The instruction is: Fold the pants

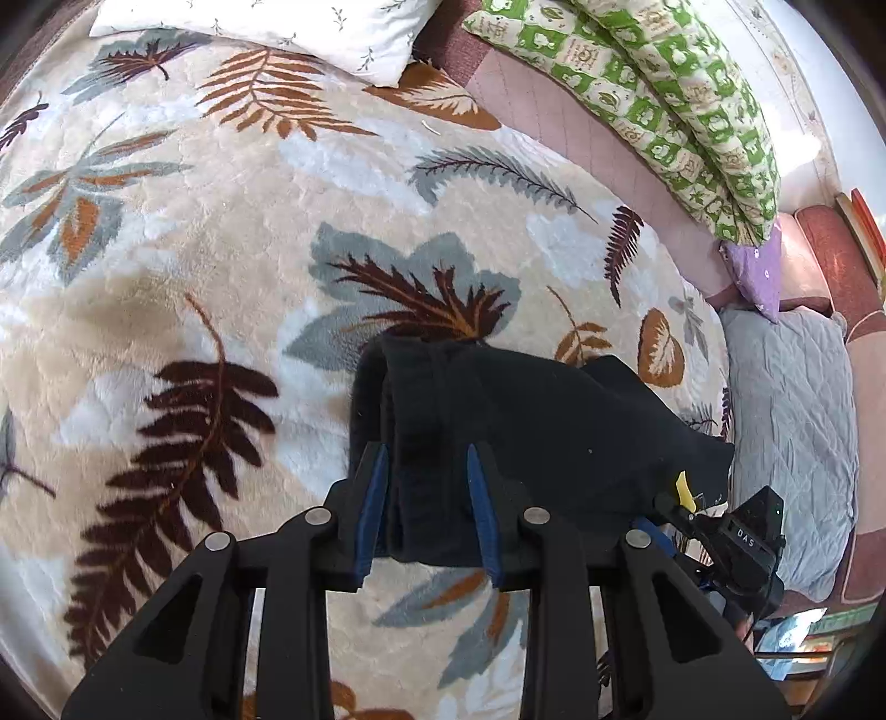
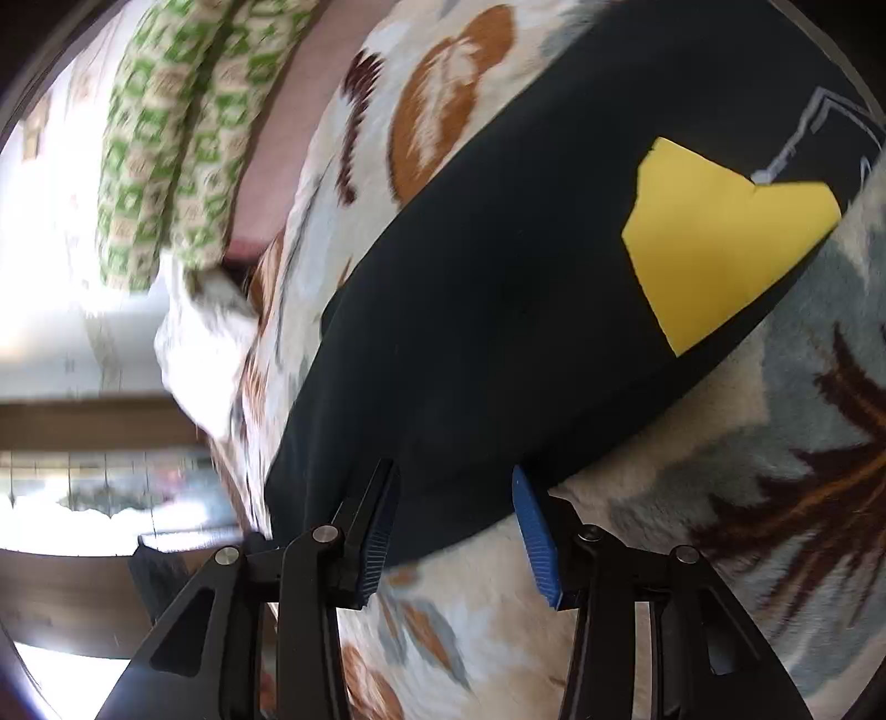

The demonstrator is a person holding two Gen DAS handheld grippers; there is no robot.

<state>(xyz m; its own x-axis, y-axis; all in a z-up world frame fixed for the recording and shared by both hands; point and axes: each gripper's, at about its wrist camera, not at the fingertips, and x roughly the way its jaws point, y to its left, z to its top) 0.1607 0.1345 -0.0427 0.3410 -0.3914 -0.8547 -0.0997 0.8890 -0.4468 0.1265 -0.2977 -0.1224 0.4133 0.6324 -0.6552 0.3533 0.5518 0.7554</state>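
Note:
The black pants [image 1: 526, 421] lie folded into a thick bundle on a leaf-patterned blanket [image 1: 221, 232]. My left gripper [image 1: 426, 459] is open, its blue-padded fingers astride the bundle's near left edge. In the right wrist view the pants [image 2: 498, 266] show a yellow patch [image 2: 714, 238] and a white printed mark. My right gripper [image 2: 454, 482] is open, with the pants' near edge between its fingers. The right gripper's body [image 1: 736, 537] shows at the bundle's right end in the left wrist view.
A white floral pillow [image 1: 288, 27] lies at the far end of the bed. A green-and-cream quilt [image 1: 664, 99] is piled along the right side, beside a purple cushion [image 1: 758, 271] and a grey quilted pad [image 1: 792, 443]. Pink mattress edge [image 1: 554, 122] runs beside the blanket.

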